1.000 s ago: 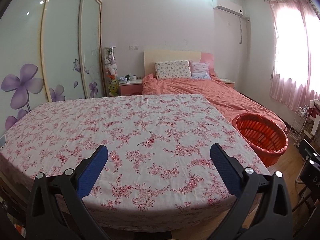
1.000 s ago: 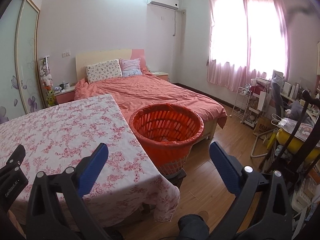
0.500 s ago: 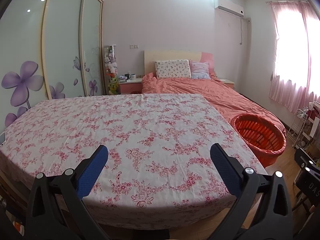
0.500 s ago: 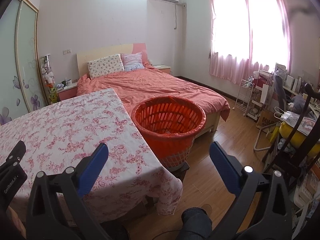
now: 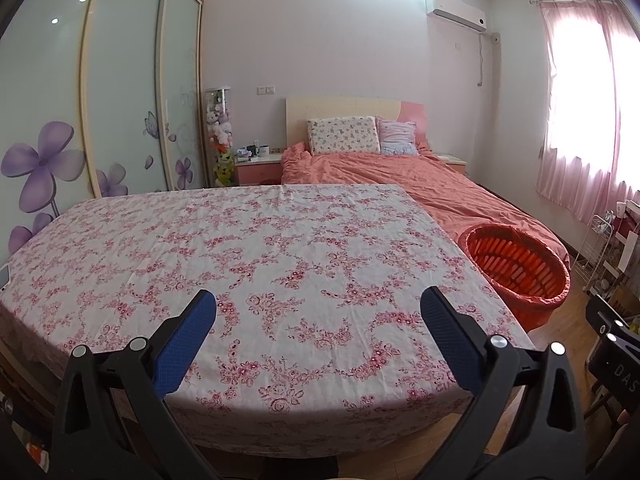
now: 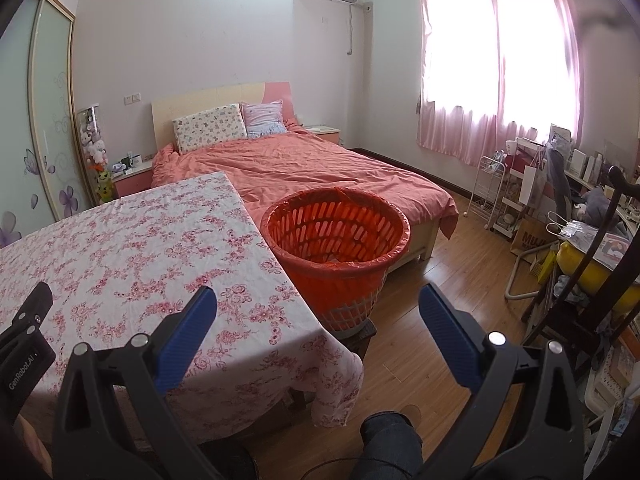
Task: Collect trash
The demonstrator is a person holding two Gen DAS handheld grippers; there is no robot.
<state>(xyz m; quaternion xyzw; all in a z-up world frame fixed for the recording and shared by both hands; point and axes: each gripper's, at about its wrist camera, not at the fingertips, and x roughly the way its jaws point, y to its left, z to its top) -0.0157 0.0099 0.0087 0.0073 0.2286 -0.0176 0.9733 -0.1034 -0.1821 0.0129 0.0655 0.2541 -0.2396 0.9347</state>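
Note:
An orange slatted basket (image 6: 336,236) lined with an orange bag stands on the floor at the table's right side; it also shows in the left wrist view (image 5: 516,268). Some pale scraps lie at its bottom. My left gripper (image 5: 318,312) is open and empty above the near edge of the table with the pink floral cloth (image 5: 248,256). My right gripper (image 6: 318,308) is open and empty, above the table's right corner and short of the basket. I see no loose trash on the cloth.
A bed with an orange cover (image 6: 320,168) lies behind the table and basket. A flowered wardrobe (image 5: 80,120) lines the left wall. A white rack (image 6: 496,196), a cluttered desk and a chair (image 6: 580,264) stand on the right. Wooden floor (image 6: 436,320) runs between them.
Both grippers have drawn back and risen a little; the table and basket look farther away and lower. Both stay open and empty.

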